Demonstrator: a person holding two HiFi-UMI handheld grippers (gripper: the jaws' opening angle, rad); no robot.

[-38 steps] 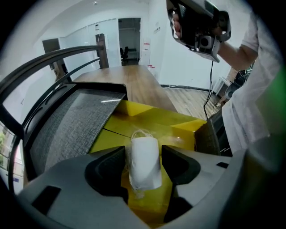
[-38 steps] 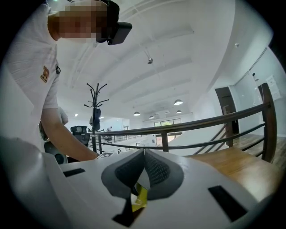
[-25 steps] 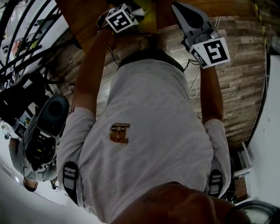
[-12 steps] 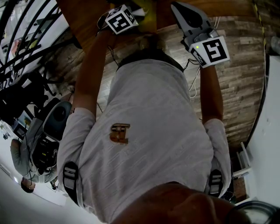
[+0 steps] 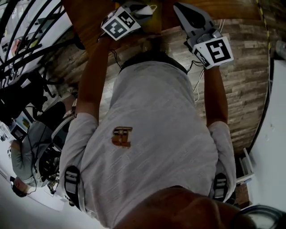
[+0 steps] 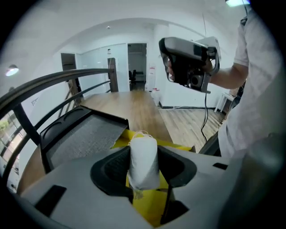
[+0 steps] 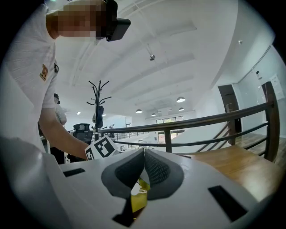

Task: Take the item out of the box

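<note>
My left gripper (image 6: 143, 150) is shut on a white rolled cloth pouch (image 6: 143, 167) with thin strings at its top, held upright between the dark pads. Just below it lies the open yellow box (image 6: 154, 208) on the wooden table (image 6: 134, 107). In the head view the left gripper (image 5: 144, 10) and the pouch (image 5: 149, 8) sit at the top edge, above the yellow box (image 5: 155, 23). My right gripper (image 7: 144, 154) is shut with nothing between its jaws. It hangs in the air off to the right (image 6: 190, 62), apart from the box (image 7: 139, 200).
A black mesh tray (image 6: 85, 134) lies on the table left of the box. A dark metal railing (image 7: 210, 118) runs behind the table. Another person sits at a desk at the lower left (image 5: 31, 156). Wood-plank floor (image 5: 243, 67) lies under me.
The left gripper has tilted and shifted slightly left, and the white pouch now shows at its tip in the head view. The right gripper has barely moved.
</note>
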